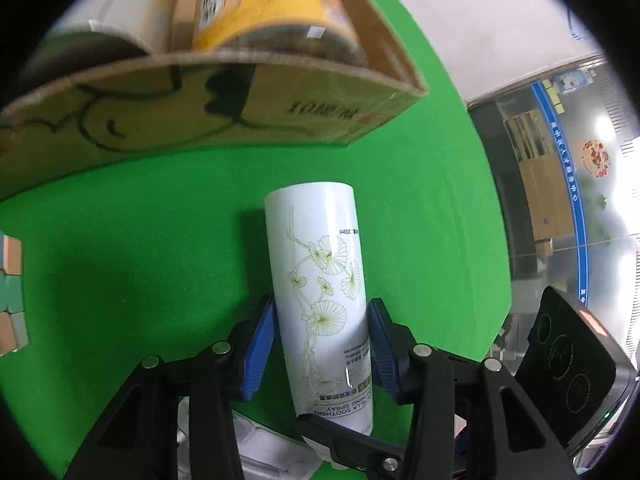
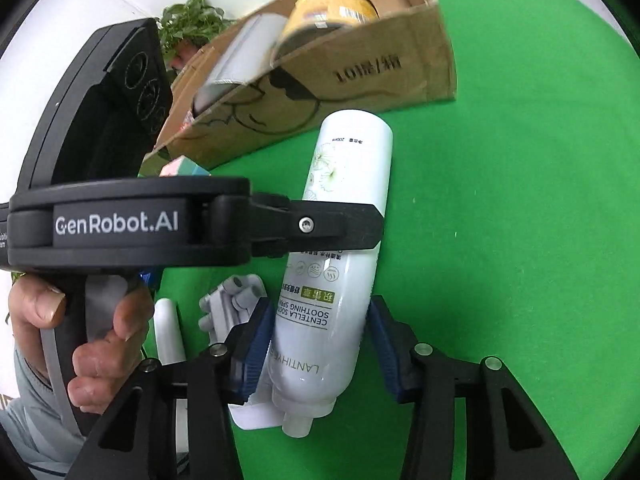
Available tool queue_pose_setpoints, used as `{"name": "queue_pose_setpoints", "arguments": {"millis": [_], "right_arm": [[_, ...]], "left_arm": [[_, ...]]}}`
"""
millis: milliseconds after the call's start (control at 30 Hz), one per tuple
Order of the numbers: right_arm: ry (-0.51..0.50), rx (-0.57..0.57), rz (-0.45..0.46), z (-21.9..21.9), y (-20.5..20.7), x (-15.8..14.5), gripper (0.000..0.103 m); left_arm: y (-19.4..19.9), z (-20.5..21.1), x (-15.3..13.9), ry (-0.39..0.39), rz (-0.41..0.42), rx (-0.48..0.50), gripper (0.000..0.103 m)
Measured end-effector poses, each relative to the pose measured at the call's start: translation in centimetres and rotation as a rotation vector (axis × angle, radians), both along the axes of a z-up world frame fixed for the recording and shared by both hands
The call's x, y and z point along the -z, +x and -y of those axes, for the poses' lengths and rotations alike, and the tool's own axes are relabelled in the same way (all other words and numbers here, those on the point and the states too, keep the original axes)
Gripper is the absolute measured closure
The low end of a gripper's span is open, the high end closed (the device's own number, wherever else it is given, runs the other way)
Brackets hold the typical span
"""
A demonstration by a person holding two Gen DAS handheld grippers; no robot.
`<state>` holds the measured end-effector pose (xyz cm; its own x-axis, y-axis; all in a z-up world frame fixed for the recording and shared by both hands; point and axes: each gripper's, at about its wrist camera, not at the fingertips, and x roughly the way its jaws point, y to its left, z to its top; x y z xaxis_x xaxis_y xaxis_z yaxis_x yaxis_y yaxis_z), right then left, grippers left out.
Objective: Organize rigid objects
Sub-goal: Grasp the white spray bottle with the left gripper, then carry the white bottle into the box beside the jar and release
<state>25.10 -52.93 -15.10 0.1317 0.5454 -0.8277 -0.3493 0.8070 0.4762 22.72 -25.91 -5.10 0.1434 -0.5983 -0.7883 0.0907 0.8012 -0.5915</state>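
You've got the green surface (image 2: 500, 240) under everything, w/ the cardboard box (image 2: 360, 72) at its far side, "10" plus characters printed on the box wall next to a black line drawing; inside sit a yellow can (image 2: 336, 4) & a grey-white item I can't identify. The white spray bottle (image 2: 344, 264) lies on its side just in front of the box, base toward the box, nozzle end toward you, and it's the thing in hand. Left gripper (image 1: 320, 344) has its blue fingers (image 1: 260, 348) pinching the bottle mid-body; right gripper (image 2: 320, 344) straddles the lower body, left pad touching, right pad looks a hair off, so can't tell if it truly pinches. Your hand (image 2: 80, 328) squeezes the left tool's trigger. Risks, as I judge them: smooth round bottle could roll or twist out if only one pair bites; two tools pulling at diff angles could lever it free; lifting too low may clip the box's front wall; grey plastic parts (image 2: 236, 300) near the nozzle could get dragged. Readable: "CENTELLA SOOTHING SPRAY", "LANTIHYE", "200ml", & "GenRobot.AI" on the left tool
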Motion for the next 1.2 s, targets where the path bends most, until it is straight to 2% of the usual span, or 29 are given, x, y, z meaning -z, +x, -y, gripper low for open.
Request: {"name": "queue_pose_setpoints", "arguments": {"millis": [133, 300, 400, 500, 600, 700, 733, 800, 967, 1200], "right_arm": [[-0.005, -0.007, 0.108, 0.2, -0.3, -3.7, 0.058], [-0.03, -0.024, 0.274, -0.4, 2.8, -9.7, 0.059], [-0.039, -0.042, 0.332, -1.0, 6.3, -13.2, 0.059], [-0.053, -0.058, 0.34, -1.8, 10.1, -15.4, 0.059], [-0.081, -0.077, 0.314, -2.7, 13.5, -15.8, 0.059], [-0.12, -0.087, 0.287, -3.1, 15.9, -15.2, 0.059], [-0.136, -0.088, 0.277, -4.8, 17.4, -14.4, 0.059], [-0.154, -0.077, 0.258, -5.0, 18.5, -12.8, 0.06], [-0.2, -0.072, 0.216, -4.7, 19.7, -9.9, 0.06], [-0.258, -0.066, 0.175, -5.2, 20.0, -8.1, 0.061]], "left_arm": [[-0.1, 0.1, -4.7, 0.019, 0.132, -0.006, 0.059], [3.0, 0.4, -11.7, 0.053, 0.309, 0.006, 0.059], [5.7, 0.1, -14.4, 0.052, 0.347, -0.016, 0.06], [9.0, 0.0, -16.2, 0.051, 0.354, -0.034, 0.06], [12.1, 0.1, -15.9, 0.047, 0.312, -0.046, 0.06], [14.4, 0.2, -14.1, 0.036, 0.25, -0.049, 0.06], [15.2, 0.2, -13.3, 0.033, 0.232, -0.047, 0.06], [16.3, 0.7, -11.4, 0.025, 0.182, -0.059, 0.06], [17.2, 1.1, -8.4, 0.02, 0.127, -0.061, 0.06], [18.0, 0.3, -5.7, 0.015, 0.041, -0.097, 0.06]]}}
